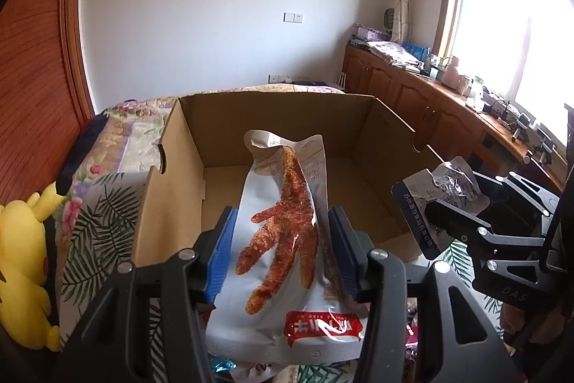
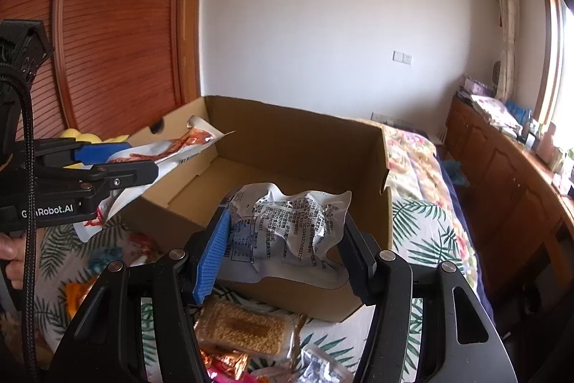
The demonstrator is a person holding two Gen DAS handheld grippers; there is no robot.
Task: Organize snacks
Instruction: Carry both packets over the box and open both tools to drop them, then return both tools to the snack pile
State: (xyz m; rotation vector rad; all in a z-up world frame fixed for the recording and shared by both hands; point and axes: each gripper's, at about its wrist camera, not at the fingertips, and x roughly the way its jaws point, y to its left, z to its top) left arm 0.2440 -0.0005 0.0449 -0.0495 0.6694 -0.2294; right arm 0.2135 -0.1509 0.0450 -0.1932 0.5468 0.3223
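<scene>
My left gripper [image 1: 283, 239] is shut on a white chicken-foot snack pack [image 1: 283, 239], held over the near edge of an open cardboard box [image 1: 272, 110]. The same pack [image 2: 172, 146] and left gripper [image 2: 118, 164] show in the right wrist view at the box's left wall. My right gripper [image 2: 287, 239] is shut on a crumpled silver snack pack [image 2: 290, 225] printed with black text, over the near wall of the box [image 2: 294, 131]. It also shows in the left wrist view [image 1: 452, 182], held by the right gripper [image 1: 455, 203]. The box floor looks bare.
The box sits on a bed with a leaf and flower cover [image 2: 423, 225]. Loose snacks lie in front of the box, including a sesame bar [image 2: 247, 329]. A yellow plush toy [image 1: 21, 268] lies at the left. A wooden cabinet row [image 1: 430, 103] stands under the window.
</scene>
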